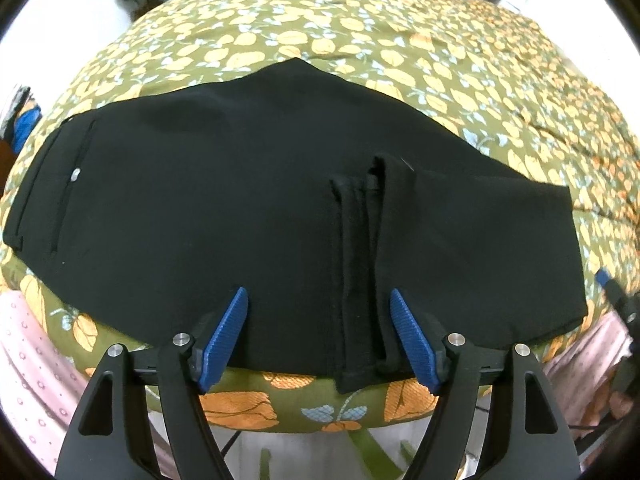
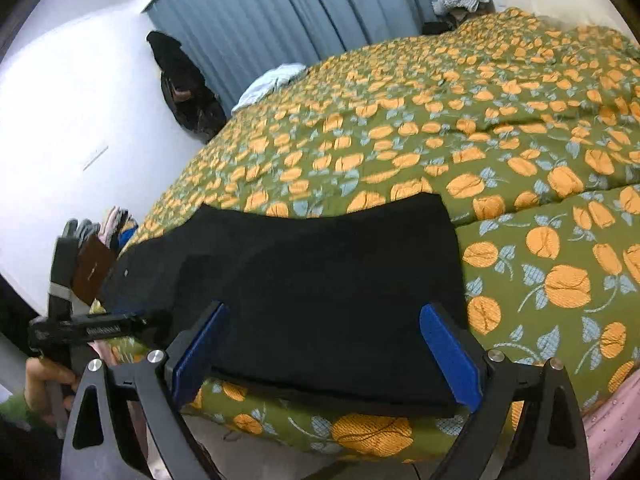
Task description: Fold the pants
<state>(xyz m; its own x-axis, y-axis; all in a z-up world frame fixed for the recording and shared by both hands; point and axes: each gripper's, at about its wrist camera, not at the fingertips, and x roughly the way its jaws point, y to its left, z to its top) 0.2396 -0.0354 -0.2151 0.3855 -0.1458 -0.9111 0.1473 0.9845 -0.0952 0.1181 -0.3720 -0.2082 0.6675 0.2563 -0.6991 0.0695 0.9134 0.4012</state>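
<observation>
Black pants (image 1: 224, 200) lie flat on the bed, folded lengthwise, waistband and back pocket at the left, the leg ends folded back with hems (image 1: 368, 264) near the middle. My left gripper (image 1: 318, 300) is open above the near edge, just over the hems, holding nothing. In the right wrist view the same pants (image 2: 320, 280) lie at the bed's near edge, folded end to the right. My right gripper (image 2: 324, 316) is open above that end, empty. The left gripper (image 2: 96, 328) shows at the left there.
The bed has a green quilt with orange flowers (image 2: 480, 140). Pink cloth (image 1: 28, 380) hangs at the bed's near side. Blue curtain (image 2: 280, 4), a dark bag (image 2: 184, 84) by the white wall, and pale clothes (image 2: 276, 80) lie at the far end.
</observation>
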